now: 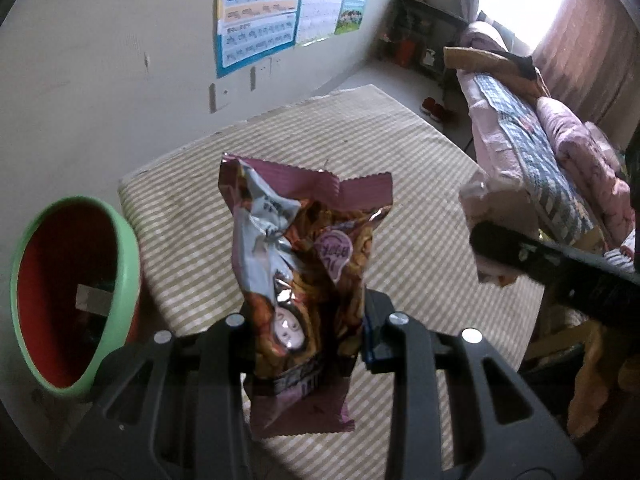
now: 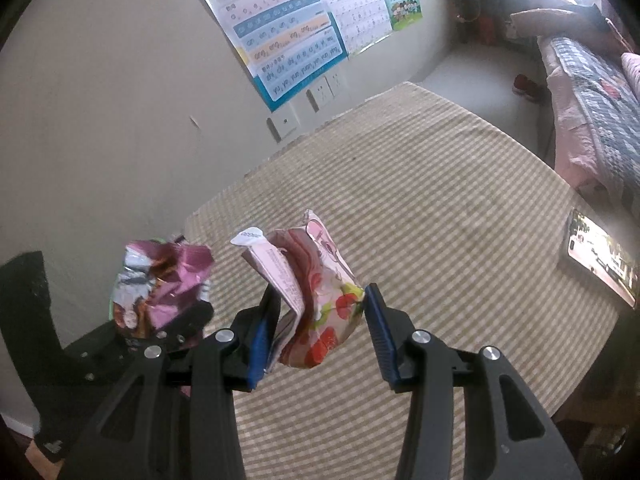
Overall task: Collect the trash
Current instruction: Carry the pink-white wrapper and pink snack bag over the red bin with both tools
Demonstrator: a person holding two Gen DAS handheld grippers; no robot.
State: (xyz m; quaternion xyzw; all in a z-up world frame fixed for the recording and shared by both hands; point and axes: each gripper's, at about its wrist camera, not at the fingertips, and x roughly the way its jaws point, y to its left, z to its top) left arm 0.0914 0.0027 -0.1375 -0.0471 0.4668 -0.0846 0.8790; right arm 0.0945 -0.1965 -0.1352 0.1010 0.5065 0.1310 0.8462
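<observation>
Below, a beige striped cloth-covered desk (image 1: 400, 168) spreads; a green-rimmed red round bin (image 1: 120, 264) stands at its left. Left gripper (image 1: 308, 320) pinches a crinkled purple foil snack bag (image 1: 304, 256), long axis upright, top pointing far. Right gripper (image 2: 320, 316) pinches a crumpled pink strawberry-print wrapper (image 2: 320, 292), likewise upright.

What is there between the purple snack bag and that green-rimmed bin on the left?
Only bare striped tablecloth and a strip of floor lie between the purple snack bag and the green-rimmed bin, as the left wrist view shows.

Crumpled purple snack bag (image 1: 298, 280), pink carton (image 2: 316, 300) (both aloft)
</observation>
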